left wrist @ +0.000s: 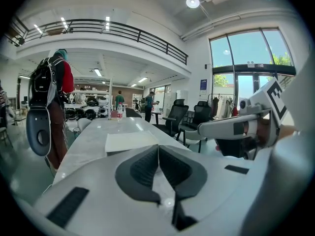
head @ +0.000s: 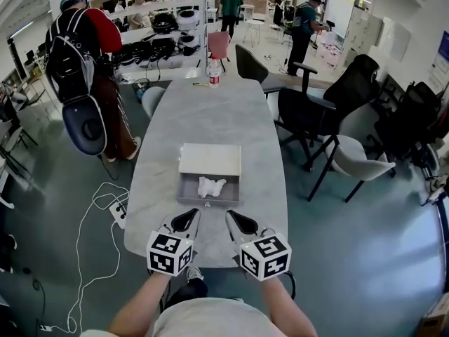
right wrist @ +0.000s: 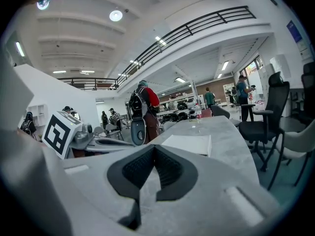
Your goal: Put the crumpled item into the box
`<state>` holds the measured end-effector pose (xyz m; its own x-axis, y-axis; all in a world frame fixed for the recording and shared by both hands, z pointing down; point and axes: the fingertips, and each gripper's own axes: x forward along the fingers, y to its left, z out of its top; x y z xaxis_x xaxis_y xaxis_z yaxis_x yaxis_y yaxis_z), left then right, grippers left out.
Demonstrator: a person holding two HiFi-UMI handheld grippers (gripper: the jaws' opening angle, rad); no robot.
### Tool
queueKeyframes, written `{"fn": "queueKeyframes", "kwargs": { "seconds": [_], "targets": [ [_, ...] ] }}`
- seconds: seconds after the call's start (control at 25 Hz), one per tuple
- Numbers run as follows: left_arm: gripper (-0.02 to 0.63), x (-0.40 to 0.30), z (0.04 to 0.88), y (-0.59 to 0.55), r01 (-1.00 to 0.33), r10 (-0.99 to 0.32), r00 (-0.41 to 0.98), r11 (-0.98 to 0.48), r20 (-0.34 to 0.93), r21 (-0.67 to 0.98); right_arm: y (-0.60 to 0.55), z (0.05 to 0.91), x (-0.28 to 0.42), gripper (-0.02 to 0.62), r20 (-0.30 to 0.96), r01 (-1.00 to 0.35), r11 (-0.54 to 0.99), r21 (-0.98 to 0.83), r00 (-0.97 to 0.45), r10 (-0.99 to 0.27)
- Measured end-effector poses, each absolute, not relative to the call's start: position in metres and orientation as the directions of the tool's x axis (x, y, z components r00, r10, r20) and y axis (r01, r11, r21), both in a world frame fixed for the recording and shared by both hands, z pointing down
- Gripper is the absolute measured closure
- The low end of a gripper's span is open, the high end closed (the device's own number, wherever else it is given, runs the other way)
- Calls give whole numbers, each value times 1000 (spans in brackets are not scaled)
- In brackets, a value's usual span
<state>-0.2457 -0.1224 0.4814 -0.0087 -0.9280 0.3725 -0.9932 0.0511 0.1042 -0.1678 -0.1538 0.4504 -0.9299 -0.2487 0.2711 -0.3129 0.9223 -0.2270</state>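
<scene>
A white crumpled item (head: 210, 187) lies inside the grey open box (head: 184, 191) on the long grey table (head: 210, 118). The box's white lid (head: 210, 159) rests just beyond it, also seen as the lid (left wrist: 129, 141) and the lid (right wrist: 188, 144). My left gripper (head: 193, 213) hovers at the near table edge, just short of the box, its jaws shut with nothing between them. My right gripper (head: 229, 214) sits beside it, jaws also shut and empty. In the left gripper view the left gripper (left wrist: 158, 147) has its pads touching; the right gripper (right wrist: 153, 148) likewise in its own view.
A bottle (head: 214, 71) stands at the table's far end. Black office chairs (head: 309, 114) line the right side. A person with a backpack (head: 91, 69) stands at the left. A power strip (head: 118, 213) and white cables lie on the floor at the left.
</scene>
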Motion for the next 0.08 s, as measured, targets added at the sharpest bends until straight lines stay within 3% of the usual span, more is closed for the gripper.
{"fn": "queueKeyframes", "kwargs": {
  "seconds": [0.08],
  "targets": [
    [591, -246, 482, -123, -993, -927, -6, 49, 374, 105, -154, 450, -169, 591, 272, -314, 922, -227, -929, -249]
  ]
}}
